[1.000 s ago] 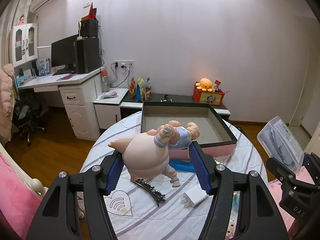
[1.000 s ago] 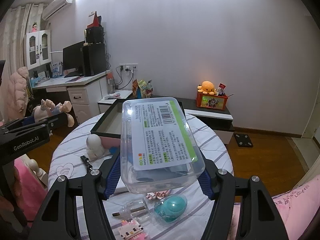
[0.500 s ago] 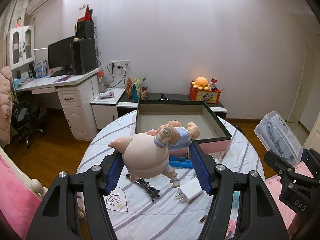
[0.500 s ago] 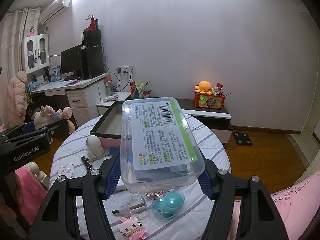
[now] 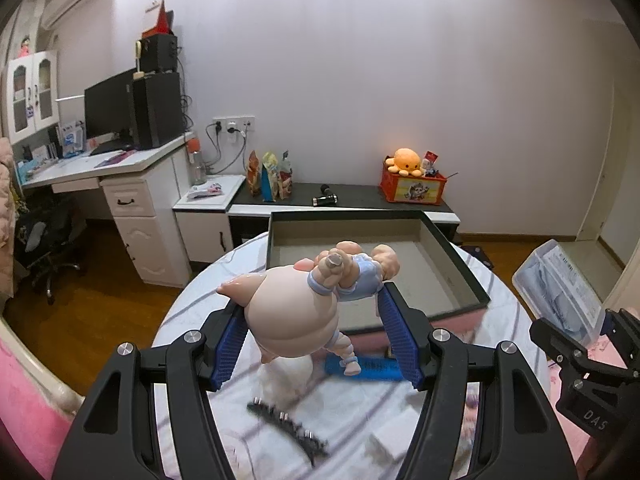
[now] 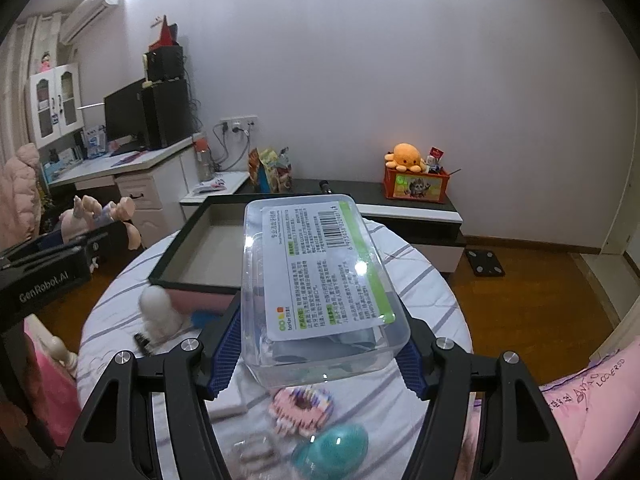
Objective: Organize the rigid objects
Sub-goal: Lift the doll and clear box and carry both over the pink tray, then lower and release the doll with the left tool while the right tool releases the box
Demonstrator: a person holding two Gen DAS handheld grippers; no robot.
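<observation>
A plump pink pig figurine (image 5: 294,312) is clamped between the blue pads of the left gripper (image 5: 312,336), held about half open around its round belly, with its limbs and snout sticking out above and past the fingertips. It is carried in the air above a round table (image 5: 188,312) covered in a striped cloth. Just beyond the fingertips an open, dark-rimmed box (image 5: 460,264) is seen, its grey floor bare and its near rim close ahead of the figurine. Below the fingers a blue flat item (image 5: 372,366), a black hair comb (image 5: 288,426) and a white block (image 5: 388,440) are spread on the cloth.

A clear plastic container (image 6: 320,280) with a printed label is gripped at its sides by the right gripper (image 6: 320,348), likewise about half open. The same box (image 6: 192,276) is seen ahead and left of these fingers. Under them lie a pink block toy (image 6: 302,406) and a teal egg-shaped object (image 6: 330,446); a white figure (image 6: 160,314) stands to the left.
</observation>
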